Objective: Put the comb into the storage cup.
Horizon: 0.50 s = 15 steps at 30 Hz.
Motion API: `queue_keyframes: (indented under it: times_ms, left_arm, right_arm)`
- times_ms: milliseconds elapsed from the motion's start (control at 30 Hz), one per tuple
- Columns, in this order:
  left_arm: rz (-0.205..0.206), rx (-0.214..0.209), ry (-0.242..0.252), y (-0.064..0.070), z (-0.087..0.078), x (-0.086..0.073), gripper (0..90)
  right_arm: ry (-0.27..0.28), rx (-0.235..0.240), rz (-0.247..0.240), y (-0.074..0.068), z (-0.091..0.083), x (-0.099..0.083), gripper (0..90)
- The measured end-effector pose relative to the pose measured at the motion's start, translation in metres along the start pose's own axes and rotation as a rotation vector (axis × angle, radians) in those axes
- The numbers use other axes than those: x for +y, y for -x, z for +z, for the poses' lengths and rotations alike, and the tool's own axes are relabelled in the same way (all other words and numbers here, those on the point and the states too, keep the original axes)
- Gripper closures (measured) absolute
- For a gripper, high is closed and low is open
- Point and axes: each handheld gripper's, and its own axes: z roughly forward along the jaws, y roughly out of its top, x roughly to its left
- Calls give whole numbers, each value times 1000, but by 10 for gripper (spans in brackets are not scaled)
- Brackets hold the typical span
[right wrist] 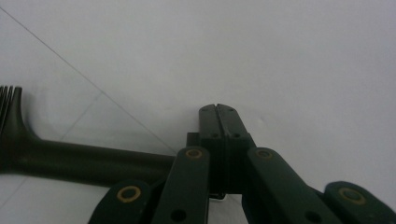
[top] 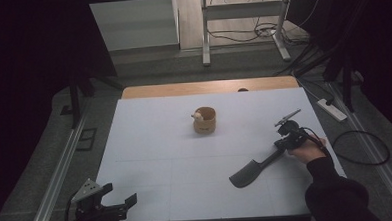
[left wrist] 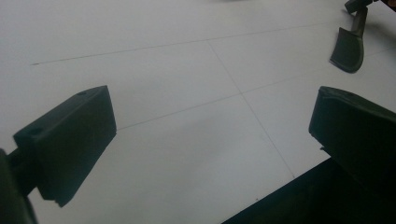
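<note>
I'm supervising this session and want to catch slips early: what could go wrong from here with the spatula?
1. The right tool is shut on the far end of the black spatula's handle, so the long blade may swing or twist loose when lifted.
2. The wooden cup, holding a small pale object, stands free mid-table; a sweeping blade could tip it.
3. The left tool waits open at the table's near edge, too far to steady anything.
</note>
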Motion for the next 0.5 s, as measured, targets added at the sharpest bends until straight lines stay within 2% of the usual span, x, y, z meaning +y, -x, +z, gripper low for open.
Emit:
queue_keyframes:
  times_ms: [200, 500]
  left_arm:
    - [1, 0, -1, 0, 0, 0, 9]
    - [1, 0, -3, 0, 1, 1, 9]
  right_arm:
    - [-3, 7, 12, -1, -5, -12, 895]
    - [-13, 17, 4, -12, -15, -32, 895]
